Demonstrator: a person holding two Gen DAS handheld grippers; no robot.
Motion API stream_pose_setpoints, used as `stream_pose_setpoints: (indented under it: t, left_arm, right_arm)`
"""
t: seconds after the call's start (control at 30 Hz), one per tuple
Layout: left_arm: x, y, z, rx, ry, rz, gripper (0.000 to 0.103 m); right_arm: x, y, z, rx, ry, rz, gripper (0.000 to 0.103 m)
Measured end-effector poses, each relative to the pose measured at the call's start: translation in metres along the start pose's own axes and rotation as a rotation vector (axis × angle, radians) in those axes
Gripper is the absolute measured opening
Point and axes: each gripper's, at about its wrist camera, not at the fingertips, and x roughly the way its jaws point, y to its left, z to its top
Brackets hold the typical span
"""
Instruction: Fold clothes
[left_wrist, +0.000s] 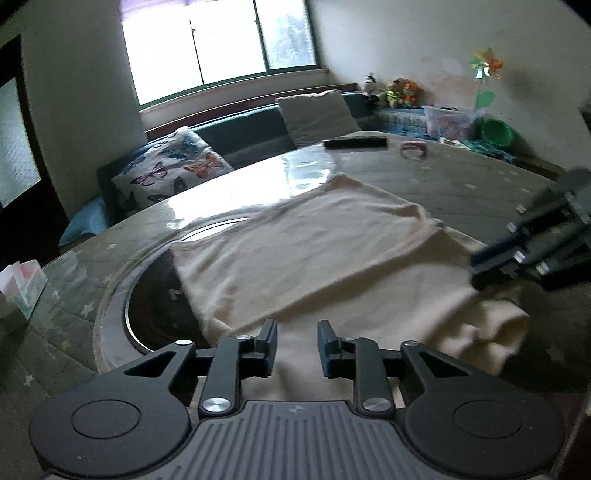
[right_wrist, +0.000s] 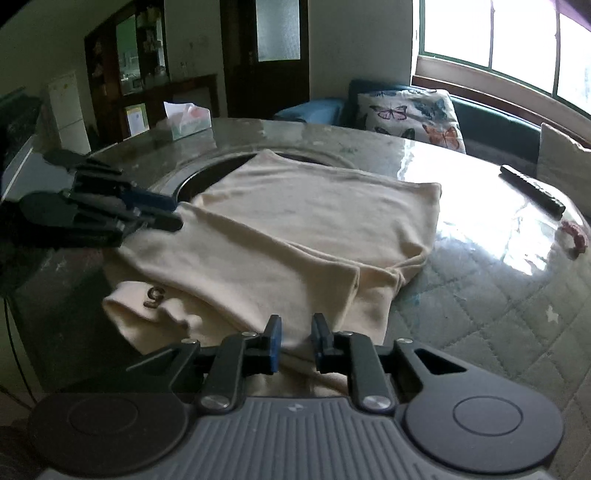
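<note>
The left gripper (left_wrist: 297, 345) and right gripper (right_wrist: 295, 341) each hover with jaws parted and nothing between them, above the near edge of the cream T-shirt (right_wrist: 295, 229). It lies partly folded on the glass-topped table (right_wrist: 498, 295), overlapping the round recess (left_wrist: 147, 295); bare tabletop surrounds it.

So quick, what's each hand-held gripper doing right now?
Left hand-held gripper: open, empty, over the cream shirt.
Right hand-held gripper: open, empty, over the shirt.

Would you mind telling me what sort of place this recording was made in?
Most likely a home living room: a sofa with a butterfly cushion sits under a window, soft toys line a corner, and a cream shirt lies on the table.
</note>
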Motion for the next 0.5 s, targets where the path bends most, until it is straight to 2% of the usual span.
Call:
stream_pose_setpoints:
  t: [0.07,0.17,0.37,0.5]
  left_arm:
    - [-0.004,-0.009,-0.002,0.02,-0.003,-0.012,0.028]
    - [-0.009,-0.022,-0.002,0.055,-0.026,-0.025,0.036]
    - [-0.005,-0.041,-0.009,0.125,-0.026,-0.046,0.036]
    - [-0.005,-0.044,-0.013,0.15,-0.033,-0.039,0.036]
  right_arm:
    - [-0.004,0.004,0.005,-0.008,-0.021,0.013,0.017]
    - [-0.005,0.012,0.011,-0.027,-0.042,0.041,0.017]
    - [0.013,0.031,0.012,-0.058,-0.023,0.092,0.017]
    - [0.017,0.036,0.005,-0.079,-0.005,0.092,0.018]
